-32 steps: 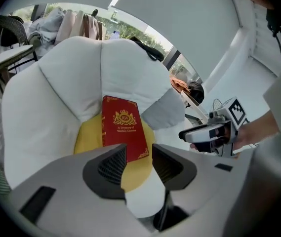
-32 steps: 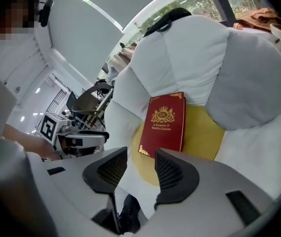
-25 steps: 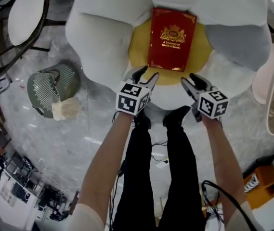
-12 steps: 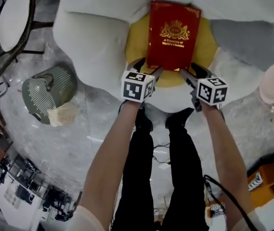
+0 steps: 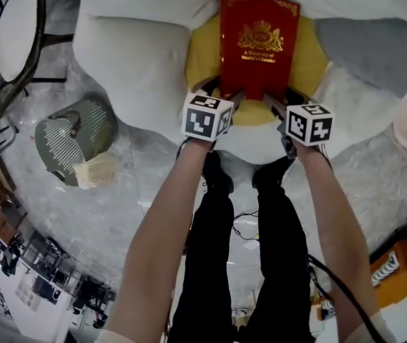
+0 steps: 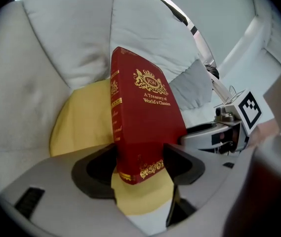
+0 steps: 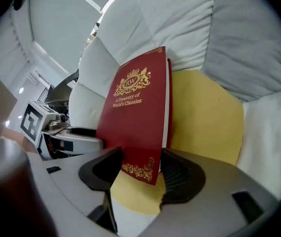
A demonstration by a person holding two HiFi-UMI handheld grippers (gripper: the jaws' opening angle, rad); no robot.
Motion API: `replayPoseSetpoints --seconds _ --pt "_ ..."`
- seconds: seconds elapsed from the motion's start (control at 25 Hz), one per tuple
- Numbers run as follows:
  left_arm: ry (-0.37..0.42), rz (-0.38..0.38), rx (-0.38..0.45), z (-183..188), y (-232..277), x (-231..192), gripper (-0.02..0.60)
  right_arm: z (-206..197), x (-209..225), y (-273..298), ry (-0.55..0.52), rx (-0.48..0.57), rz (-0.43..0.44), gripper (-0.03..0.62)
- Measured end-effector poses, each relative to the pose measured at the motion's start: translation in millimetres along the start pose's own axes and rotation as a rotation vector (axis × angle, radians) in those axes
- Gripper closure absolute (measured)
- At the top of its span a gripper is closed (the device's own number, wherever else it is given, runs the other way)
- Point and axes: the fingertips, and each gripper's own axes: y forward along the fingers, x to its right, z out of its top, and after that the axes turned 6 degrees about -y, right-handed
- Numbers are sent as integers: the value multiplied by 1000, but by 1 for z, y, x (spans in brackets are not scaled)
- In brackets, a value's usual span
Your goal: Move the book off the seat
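Jaws just opened wide, the left gripper [image 6: 140,159] straddles one front corner of the red book [image 5: 258,41] without clamping it. The right gripper [image 7: 141,166] straddles the other the same way (pads look clear of the cover). The book lies cover-up on the seat's yellow centre [image 5: 203,56], its far end past the centre's rear edge.

White cushions [image 5: 128,56] crowd book [image 5: 257,41] left, right, behind; near side open.
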Motion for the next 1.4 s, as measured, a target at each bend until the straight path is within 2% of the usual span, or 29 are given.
replayPoseSetpoints --seconds 0.52,0.8,1.28,1.4 --pt "32 -20 34 10 -49 20 285 12 -35 -38 11 24 -12 333" --pt "78 -45 30 32 -79 109 285 26 -27 -134 26 56 -20 333" --pt "154 -94 11 54 -120 200 285 37 -29 -236 84 108 -76 333" --pt "179 -103 13 59 -129 236 285 38 -23 -273 90 126 -81 333"
